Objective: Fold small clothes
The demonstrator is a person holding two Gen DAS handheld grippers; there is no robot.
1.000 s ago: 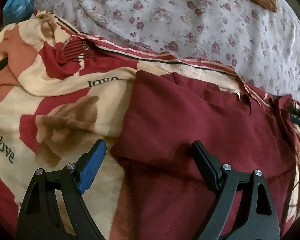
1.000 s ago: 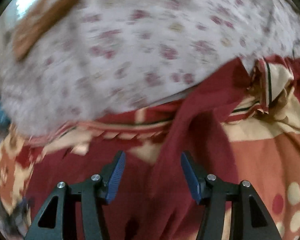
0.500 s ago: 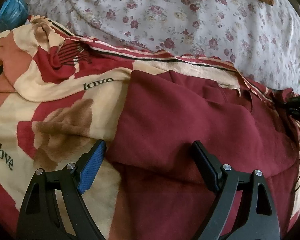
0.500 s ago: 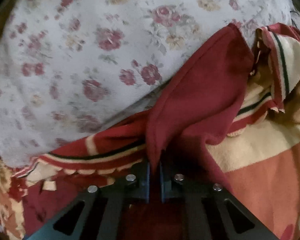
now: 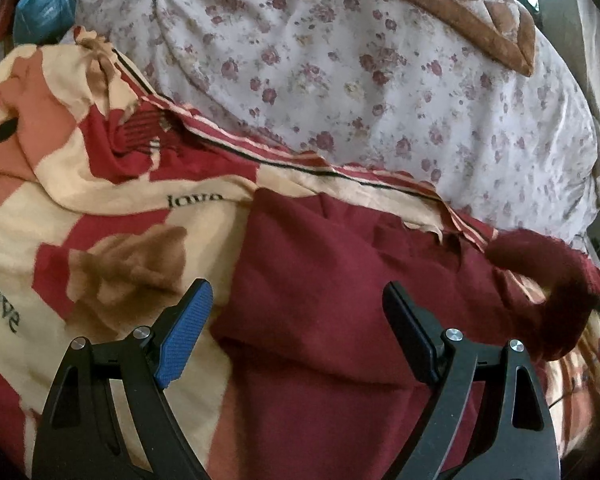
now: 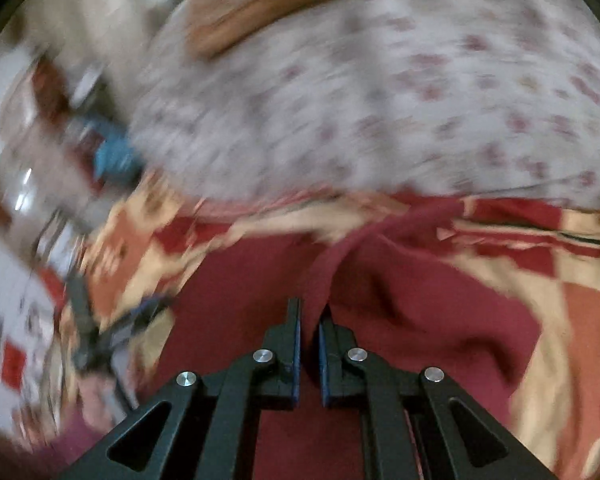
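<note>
In the left wrist view, the left gripper hovered with jaws wide apart over the dark maroon cloth garment, which lay on a cream-and-red patterned blanket below a white floral bedsheet. In the blurred right wrist view, the right gripper was clamped on a raised fold of the garment.

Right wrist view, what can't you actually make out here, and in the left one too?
- Right wrist view: motion blur smears the clutter at the left edge; nothing there can be named.
- Right wrist view: the right tool pinches the maroon garment; its pads hide the held edge.
- Left wrist view: the maroon garment's near end is cut off by the frame and the open left tool.
</note>
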